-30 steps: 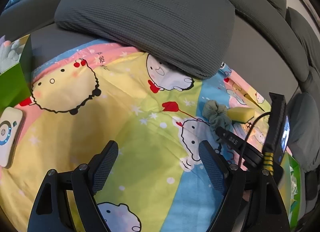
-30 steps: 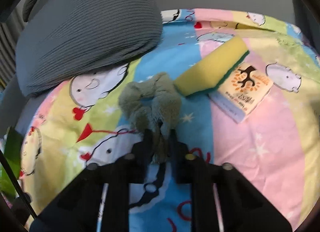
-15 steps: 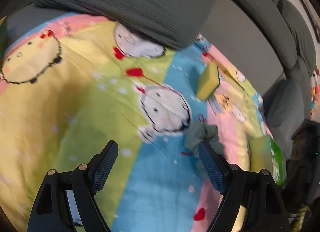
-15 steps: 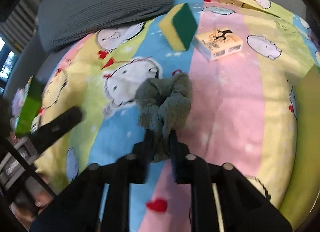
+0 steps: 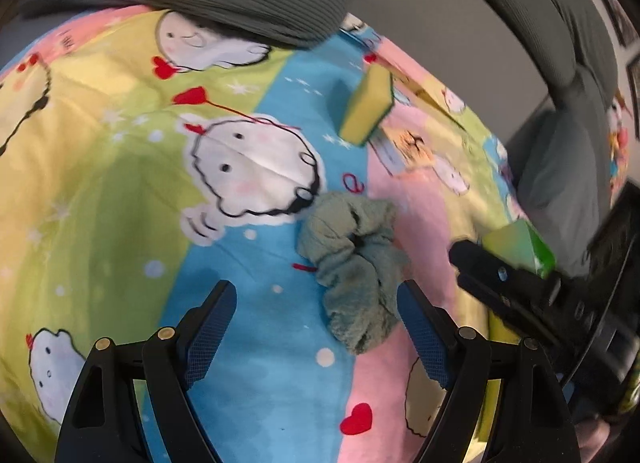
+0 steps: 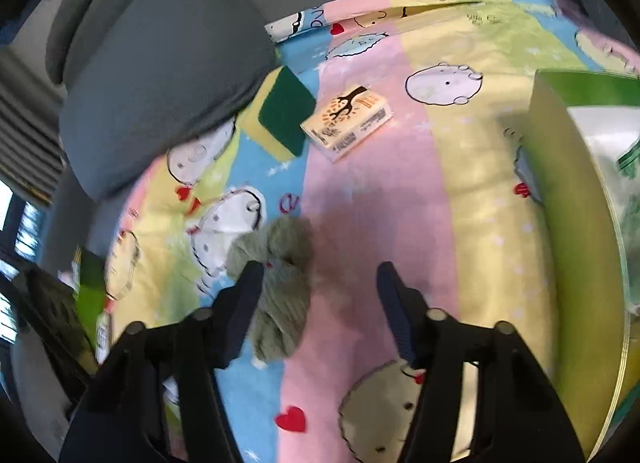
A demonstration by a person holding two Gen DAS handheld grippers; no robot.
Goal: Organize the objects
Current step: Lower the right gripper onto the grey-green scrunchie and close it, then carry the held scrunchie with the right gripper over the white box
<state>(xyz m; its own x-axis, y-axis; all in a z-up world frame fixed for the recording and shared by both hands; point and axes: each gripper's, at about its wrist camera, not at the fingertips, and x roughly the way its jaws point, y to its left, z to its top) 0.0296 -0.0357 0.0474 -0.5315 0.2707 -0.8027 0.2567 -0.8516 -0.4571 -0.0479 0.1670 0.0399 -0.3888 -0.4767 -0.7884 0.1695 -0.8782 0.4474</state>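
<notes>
Setting: where a grey ribbed sofa cushion (image 6: 160, 75) leans at the far left, a pastel striped blanket printed with cartoon animals (image 6: 372, 199) covers the whole seat.
Green box: a tall green and yellow cardboard box (image 6: 568, 191) stands at the right edge of the blanket, well apart from the smaller things.
Sponge: a yellow foam sponge with a dark green scouring face (image 6: 282, 115) lies at the far end, just beside the cushion.
Small carton: a flat cream carton with a black tree print (image 6: 346, 123) lies just right of the sponge.
Scrunchie: a grey-green fuzzy fabric scrunchie (image 6: 276, 287) rests on the blanket near the camera, where blue and pink stripes meet. Its long axis runs near to far, one bunched loop pointing away.
Right gripper (image 6: 318, 279): its jaws have just been opening and stand apart. The scrunchie lies beside the left finger, no longer pinched.
Left gripper (image 5: 316, 301): jaws wide apart, nothing between them; the scrunchie (image 5: 356, 263) lies just inside its right finger.
Progress: by my reading, the scrunchie has been set down near the box. Sponge and carton seem not yet sorted.
</notes>
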